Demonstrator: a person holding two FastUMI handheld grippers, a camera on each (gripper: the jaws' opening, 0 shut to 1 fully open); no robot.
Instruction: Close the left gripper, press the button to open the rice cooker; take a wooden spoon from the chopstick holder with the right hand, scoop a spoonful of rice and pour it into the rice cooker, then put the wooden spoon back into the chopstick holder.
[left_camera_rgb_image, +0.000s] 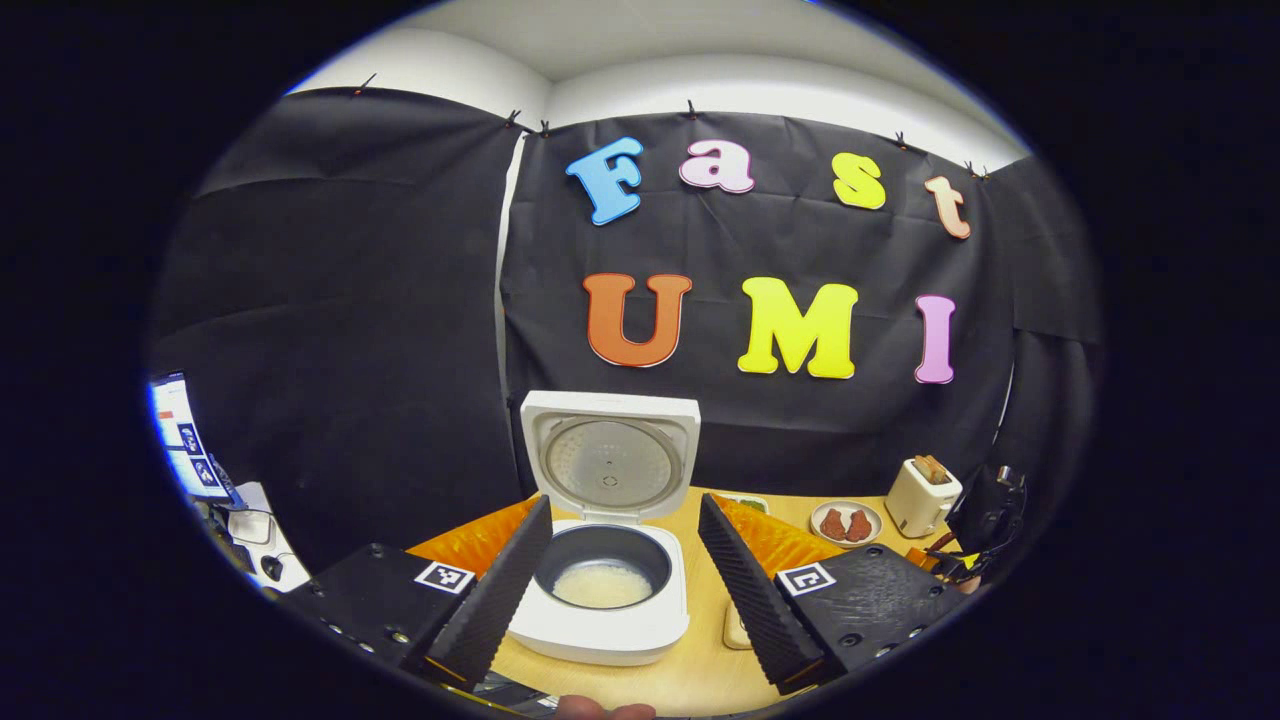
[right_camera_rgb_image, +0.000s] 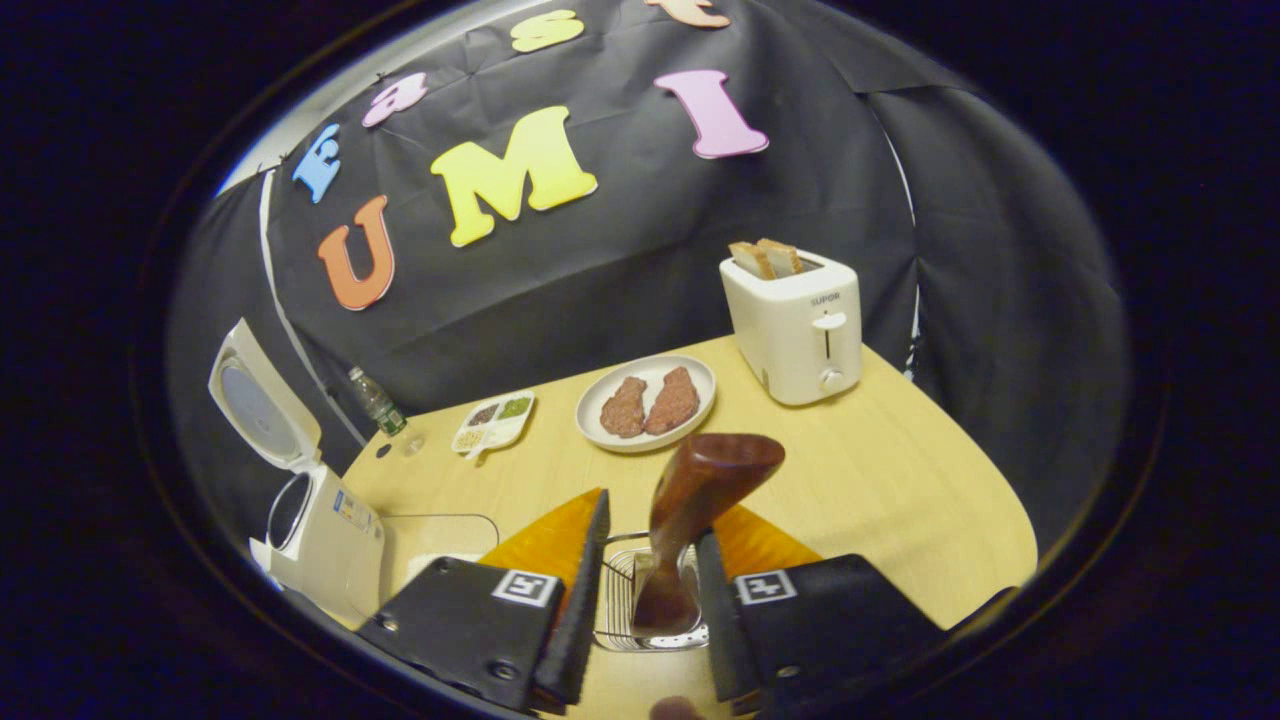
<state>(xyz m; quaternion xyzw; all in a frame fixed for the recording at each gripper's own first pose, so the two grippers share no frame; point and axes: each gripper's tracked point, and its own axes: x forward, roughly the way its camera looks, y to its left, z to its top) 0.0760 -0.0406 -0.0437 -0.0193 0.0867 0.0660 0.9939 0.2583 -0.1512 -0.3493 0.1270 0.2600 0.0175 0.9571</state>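
Black cloth (left_camera_rgb_image: 360, 330) hangs around my booth, clipped along its top edge, creased in places. Above it, white wall (left_camera_rgb_image: 760, 90) and ceiling (left_camera_rgb_image: 640, 35), evenly lit. Light wooden table (right_camera_rgb_image: 900, 470) with a rounded edge in front of me. Off to my left, a lit screen (left_camera_rgb_image: 180, 435) on a cluttered desk.

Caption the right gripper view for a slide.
Right gripper open around wooden spoon standing in the wire chopstick holder.

Left gripper (left_camera_rgb_image: 620, 580) jaws spread wide; right gripper (right_camera_rgb_image: 648, 590) jaws stand narrowly parted.
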